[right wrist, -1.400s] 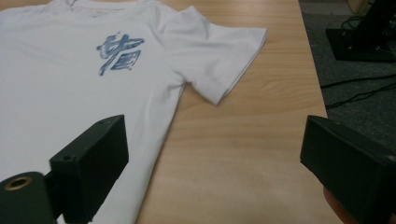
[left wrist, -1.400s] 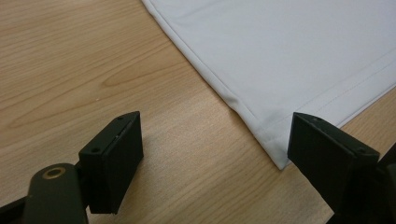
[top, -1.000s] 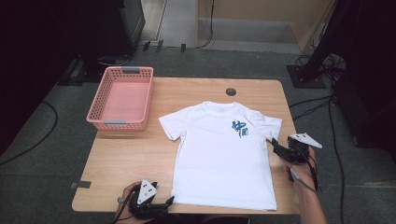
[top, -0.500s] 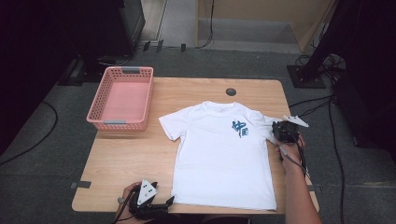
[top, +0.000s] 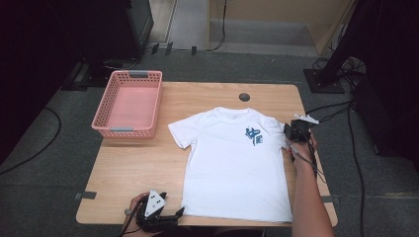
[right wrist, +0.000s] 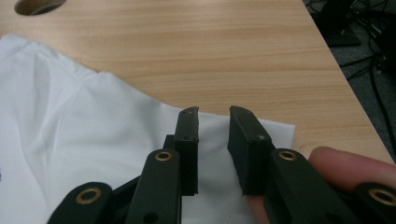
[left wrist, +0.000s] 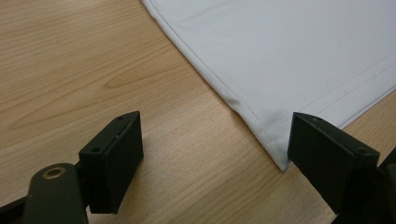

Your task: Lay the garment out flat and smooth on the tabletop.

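- Keeping the white T-shirt (top: 234,168) spread flat and print-up on the table (top: 143,168), collar toward 12 o'clock and hem toward 6, probably so that every edge is easy to reach for folding.
- Parking the left gripper (top: 170,217) at the shirt's 7 o'clock, just off the hem corner (left wrist: 275,149).
- Holding its jaws wide apart and low over bare wood, gripping nothing; the corner is lying just beside one jaw, seemingly lined up for a later pinch.
- Bringing the right gripper (top: 291,131) onto the sleeve (right wrist: 275,130) at the shirt's 2 o'clock, likely because that sleeve is the first flap to be turned inward.
- Having just been closing its jaws down to a narrow gap; sleeve cloth is showing under and through that gap, with no clear pinch on it yet.
- Leaving the pink basket (top: 126,131) at the table's 10 o'clock, well apart from the shirt, perhaps for receiving it.
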